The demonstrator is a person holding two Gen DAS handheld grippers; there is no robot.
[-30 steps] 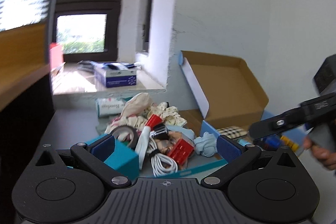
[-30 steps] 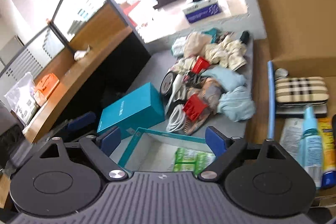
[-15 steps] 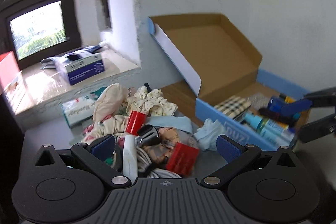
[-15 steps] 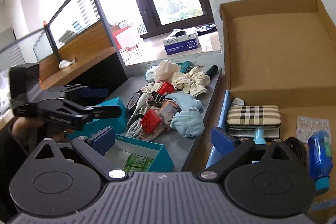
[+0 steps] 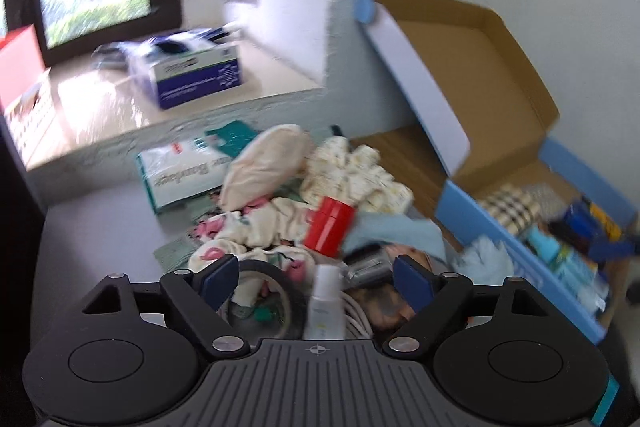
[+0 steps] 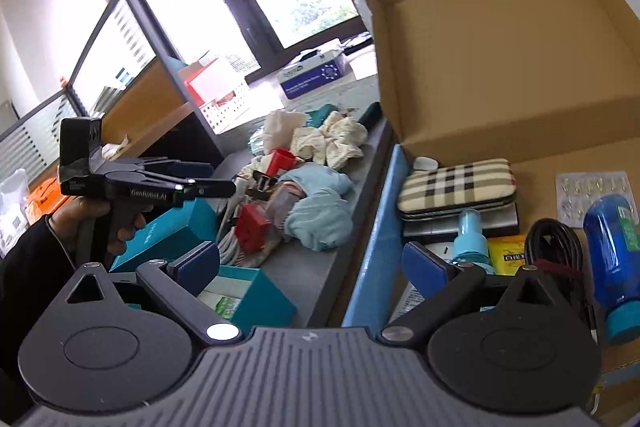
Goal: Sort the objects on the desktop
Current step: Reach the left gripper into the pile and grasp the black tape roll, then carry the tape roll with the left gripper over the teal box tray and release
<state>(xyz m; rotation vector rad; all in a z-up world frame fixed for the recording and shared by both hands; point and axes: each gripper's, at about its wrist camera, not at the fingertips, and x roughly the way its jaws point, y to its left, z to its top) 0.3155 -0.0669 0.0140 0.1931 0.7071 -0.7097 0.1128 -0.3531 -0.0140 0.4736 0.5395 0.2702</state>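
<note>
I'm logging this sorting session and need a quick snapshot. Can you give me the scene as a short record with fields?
left gripper: open, empty, over the pile
right gripper: open, empty, above the cardboard box's blue wall
pile on desk: red-capped bottle, tape roll, white cable, light blue cloth
cardboard box: lid up; holds plaid case, blue bottle, black cord, pill sheet
teal box: open, near right gripper
</note>
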